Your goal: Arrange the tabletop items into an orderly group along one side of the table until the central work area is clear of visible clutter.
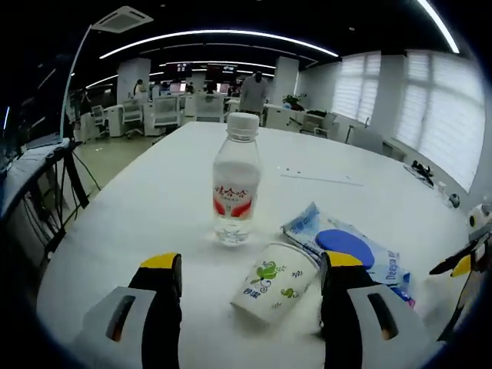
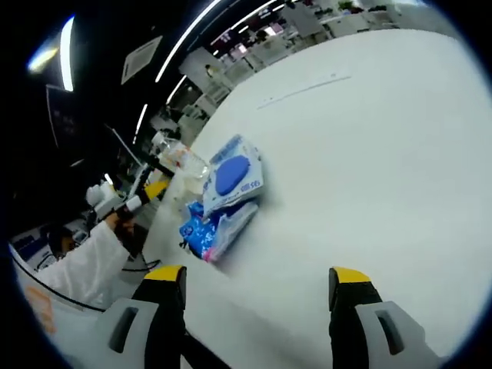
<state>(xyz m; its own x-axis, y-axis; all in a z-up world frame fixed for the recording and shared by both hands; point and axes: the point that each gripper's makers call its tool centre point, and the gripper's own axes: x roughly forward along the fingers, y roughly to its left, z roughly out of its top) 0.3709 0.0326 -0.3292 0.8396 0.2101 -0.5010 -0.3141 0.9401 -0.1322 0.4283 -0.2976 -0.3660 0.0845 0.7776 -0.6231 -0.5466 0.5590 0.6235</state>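
Clutter sits near one edge of the white table point(image 1: 138, 207): a water bottle point(image 1: 235, 183) upright, a paper cup point(image 1: 274, 287) tipped on its side just beside it, and a blue wipes pack point(image 1: 346, 250) touching the cup. The left gripper point(image 1: 250, 286) hovers with jaws spread around the cup, probably lining up a grasp. The right gripper point(image 2: 250, 288) hangs spread and empty over bare table (a second blue packet point(image 2: 211, 229) beside the wipes is too blurred to identify).

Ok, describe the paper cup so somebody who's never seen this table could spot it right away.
On the big white table, look just in front of the upright water bottle, beside the blue wipes pack. The paper cup lies there on its side, between the left gripper fingers, white with green cartoon prints.
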